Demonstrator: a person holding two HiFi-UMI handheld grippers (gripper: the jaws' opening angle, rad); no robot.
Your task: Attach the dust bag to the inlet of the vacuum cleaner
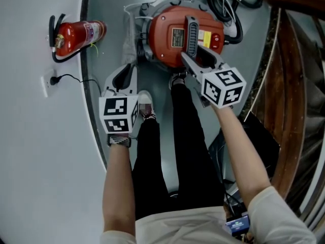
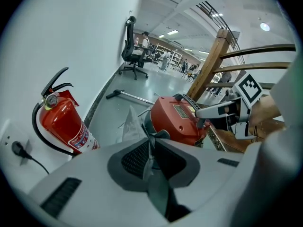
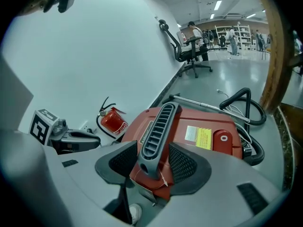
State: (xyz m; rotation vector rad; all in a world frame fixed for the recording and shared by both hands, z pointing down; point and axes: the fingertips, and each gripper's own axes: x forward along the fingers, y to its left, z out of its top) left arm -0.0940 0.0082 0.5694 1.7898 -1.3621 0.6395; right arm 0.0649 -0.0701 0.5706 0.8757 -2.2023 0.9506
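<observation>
The red vacuum cleaner (image 1: 170,34) stands on the floor ahead of my feet, with a black ribbed handle (image 1: 191,34) along its top. A crumpled whitish dust bag (image 1: 131,39) lies against its left side and also shows in the left gripper view (image 2: 130,124). My right gripper (image 1: 192,54) is on the handle's near end, and in its own view the jaws (image 3: 152,162) sit tight on both sides of the handle (image 3: 158,126). My left gripper (image 1: 127,69) hangs shut over the floor just short of the bag, its pads meeting with nothing seen between them (image 2: 149,150).
A red fire extinguisher (image 1: 78,34) lies by the wall at the left, near a wall socket with a black plug (image 1: 51,80). A black hose and cables (image 1: 226,4) coil behind the vacuum. A wooden railing (image 1: 294,85) runs along the right. My shoes (image 1: 144,105) stand close to the vacuum.
</observation>
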